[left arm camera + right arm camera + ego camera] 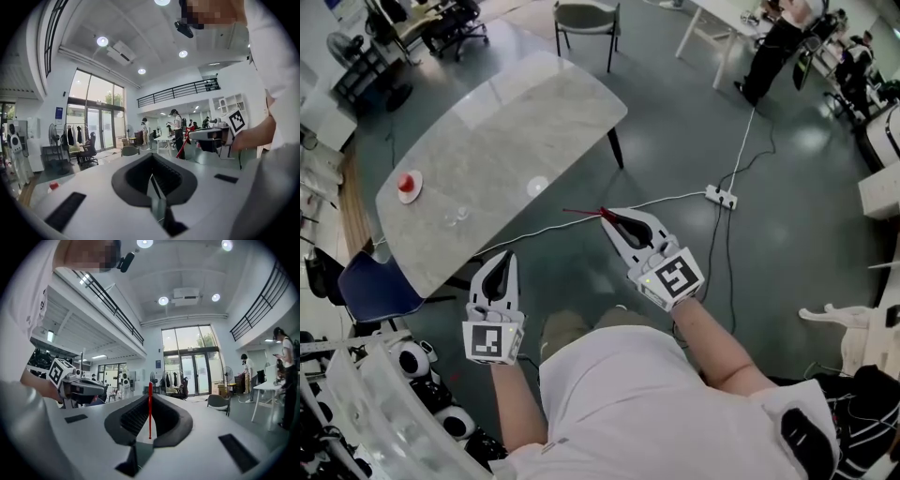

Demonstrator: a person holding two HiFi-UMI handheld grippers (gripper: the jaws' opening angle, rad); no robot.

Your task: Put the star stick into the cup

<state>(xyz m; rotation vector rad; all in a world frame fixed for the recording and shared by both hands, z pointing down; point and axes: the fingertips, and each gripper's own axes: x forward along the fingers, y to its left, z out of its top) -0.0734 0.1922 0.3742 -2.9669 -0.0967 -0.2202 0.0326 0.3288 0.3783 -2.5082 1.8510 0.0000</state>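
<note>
Thin red stick [150, 411] pinched between ribbed black pads of right gripper [606, 217], left gripper [501, 257] jaws closed together empty, rounded pale marbled table [516, 122] ahead

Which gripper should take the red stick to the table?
Right. The right gripper is shut on the stick, and the stick points toward the table. The left gripper is shut with nothing in it.
</note>
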